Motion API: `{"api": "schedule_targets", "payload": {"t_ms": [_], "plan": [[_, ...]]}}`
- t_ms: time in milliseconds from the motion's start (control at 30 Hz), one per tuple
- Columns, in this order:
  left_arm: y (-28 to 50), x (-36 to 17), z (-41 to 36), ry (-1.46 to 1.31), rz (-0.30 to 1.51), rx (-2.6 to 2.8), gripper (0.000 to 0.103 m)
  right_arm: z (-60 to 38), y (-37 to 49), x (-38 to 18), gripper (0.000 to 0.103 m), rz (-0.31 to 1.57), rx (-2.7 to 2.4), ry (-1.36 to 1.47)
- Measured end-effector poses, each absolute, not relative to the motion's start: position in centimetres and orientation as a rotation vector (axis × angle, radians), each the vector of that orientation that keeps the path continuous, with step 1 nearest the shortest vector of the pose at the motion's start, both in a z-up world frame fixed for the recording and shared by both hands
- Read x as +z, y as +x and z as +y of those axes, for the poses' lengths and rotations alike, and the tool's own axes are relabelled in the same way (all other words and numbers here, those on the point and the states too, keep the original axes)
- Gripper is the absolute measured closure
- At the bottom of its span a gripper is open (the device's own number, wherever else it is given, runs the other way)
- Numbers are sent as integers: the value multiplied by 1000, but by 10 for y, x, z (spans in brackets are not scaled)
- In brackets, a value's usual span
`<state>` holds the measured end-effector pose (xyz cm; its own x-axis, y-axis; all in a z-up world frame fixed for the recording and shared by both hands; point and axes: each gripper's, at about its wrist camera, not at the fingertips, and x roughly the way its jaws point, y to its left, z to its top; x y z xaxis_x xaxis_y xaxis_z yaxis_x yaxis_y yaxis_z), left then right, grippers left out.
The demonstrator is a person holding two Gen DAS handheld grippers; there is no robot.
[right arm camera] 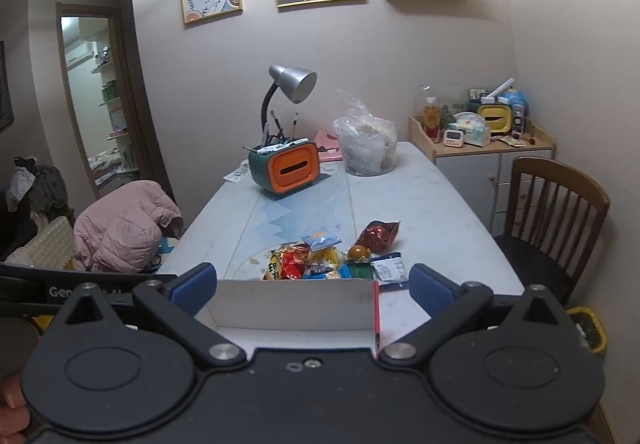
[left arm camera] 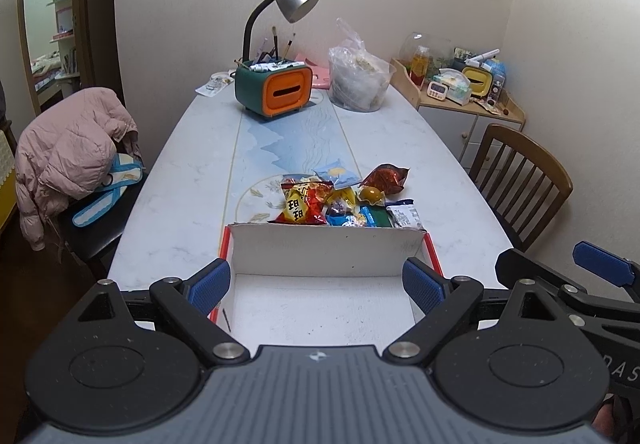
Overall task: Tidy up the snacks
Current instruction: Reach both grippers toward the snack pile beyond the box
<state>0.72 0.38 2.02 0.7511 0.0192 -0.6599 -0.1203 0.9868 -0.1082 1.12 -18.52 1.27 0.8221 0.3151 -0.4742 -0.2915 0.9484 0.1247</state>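
A white cardboard box with red outer edges sits at the near end of the pale marbled surface, empty inside. Just beyond the box's far wall lies the heap of snacks: a red and yellow crisp bag with bold black characters, a light blue packet, a dark red foil pouch, a round brown sweet in clear wrap, and a white packet with small print too fine to read. Far beyond the box stand a green and orange tissue holder stuffed with brushes, a silver desk lamp and a clear plastic bag. A pink jacket hangs on the chair left of the box; a wooden chair stands to its right.

The left gripper hovers over the box, fingers spread wide, holding nothing. The right gripper sits at the box's right wall, fingers likewise wide and empty.
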Motion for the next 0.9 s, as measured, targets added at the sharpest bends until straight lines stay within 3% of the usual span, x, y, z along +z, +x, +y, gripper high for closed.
{"api": "schedule_targets", "payload": {"t_ms": [367,900], "plan": [[77,1,3,-122,825,121,9,-192,97,1,4,624,452,32],[218,42,44,-37,1041,123,9,-209,249,19,7,896,484,24]]}}
